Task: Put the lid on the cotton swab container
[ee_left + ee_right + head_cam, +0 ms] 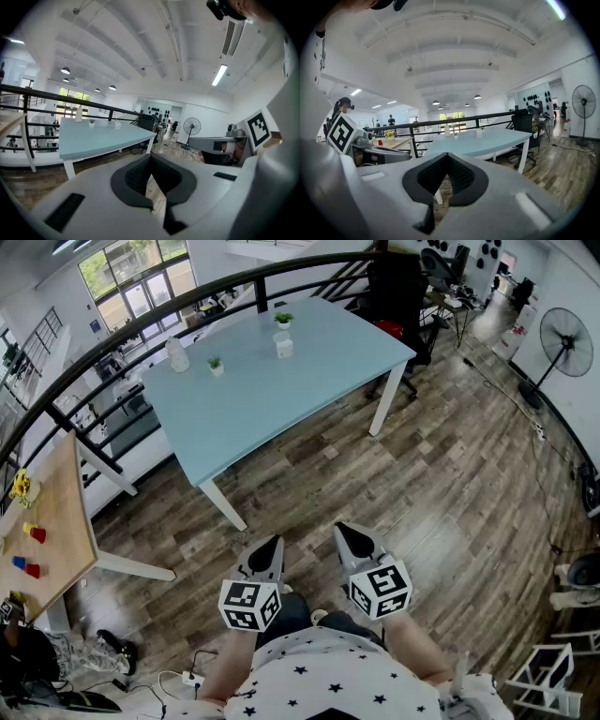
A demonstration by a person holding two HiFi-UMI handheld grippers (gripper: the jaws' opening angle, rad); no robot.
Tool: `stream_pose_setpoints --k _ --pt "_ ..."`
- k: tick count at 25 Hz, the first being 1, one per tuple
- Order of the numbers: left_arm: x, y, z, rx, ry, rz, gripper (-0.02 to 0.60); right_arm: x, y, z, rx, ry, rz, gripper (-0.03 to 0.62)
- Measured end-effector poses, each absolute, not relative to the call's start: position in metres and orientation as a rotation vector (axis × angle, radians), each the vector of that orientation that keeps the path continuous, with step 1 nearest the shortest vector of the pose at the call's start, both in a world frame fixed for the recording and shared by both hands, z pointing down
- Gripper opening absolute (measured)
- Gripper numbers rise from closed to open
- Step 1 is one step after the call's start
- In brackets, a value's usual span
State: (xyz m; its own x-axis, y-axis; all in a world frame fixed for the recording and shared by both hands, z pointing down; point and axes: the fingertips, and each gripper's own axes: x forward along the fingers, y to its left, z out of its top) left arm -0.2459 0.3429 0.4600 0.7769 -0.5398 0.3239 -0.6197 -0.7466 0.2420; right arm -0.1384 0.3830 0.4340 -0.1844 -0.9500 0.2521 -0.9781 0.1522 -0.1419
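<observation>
A small clear container (284,346) stands on the light blue table (253,399), far ahead, with a tiny potted plant (283,320) behind it. A taller clear bottle-like thing (177,354) and a second small plant (217,365) stand toward the table's left end. I cannot make out a lid at this distance. My left gripper (271,547) and right gripper (346,534) hang side by side close to my body, over the wood floor, both shut and empty. Each gripper view shows closed jaws, the left gripper (151,159) and the right gripper (447,158), pointing at the table (93,138) (487,140).
A black railing (122,334) runs behind the blue table. A wooden table (52,521) with coloured blocks is at my left. A black office chair (398,287) sits past the blue table's right end, a standing fan (561,334) at far right. Cables (187,676) lie by my feet.
</observation>
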Motion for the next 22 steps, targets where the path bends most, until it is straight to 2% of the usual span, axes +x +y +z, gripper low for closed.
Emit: stream_pose_setpoints --k 10,22 --pt "-0.269 0.364 0.450 2.637 -0.907 0.302 0.002 -0.158 0.414 0.415 1.974 -2.318 0.373 0.005" --pt "-0.257 0.386 0.446 2.639 -0.939 0.292 0.003 -0.162 0.438 0.415 1.888 -2.402 0.390 0.005"
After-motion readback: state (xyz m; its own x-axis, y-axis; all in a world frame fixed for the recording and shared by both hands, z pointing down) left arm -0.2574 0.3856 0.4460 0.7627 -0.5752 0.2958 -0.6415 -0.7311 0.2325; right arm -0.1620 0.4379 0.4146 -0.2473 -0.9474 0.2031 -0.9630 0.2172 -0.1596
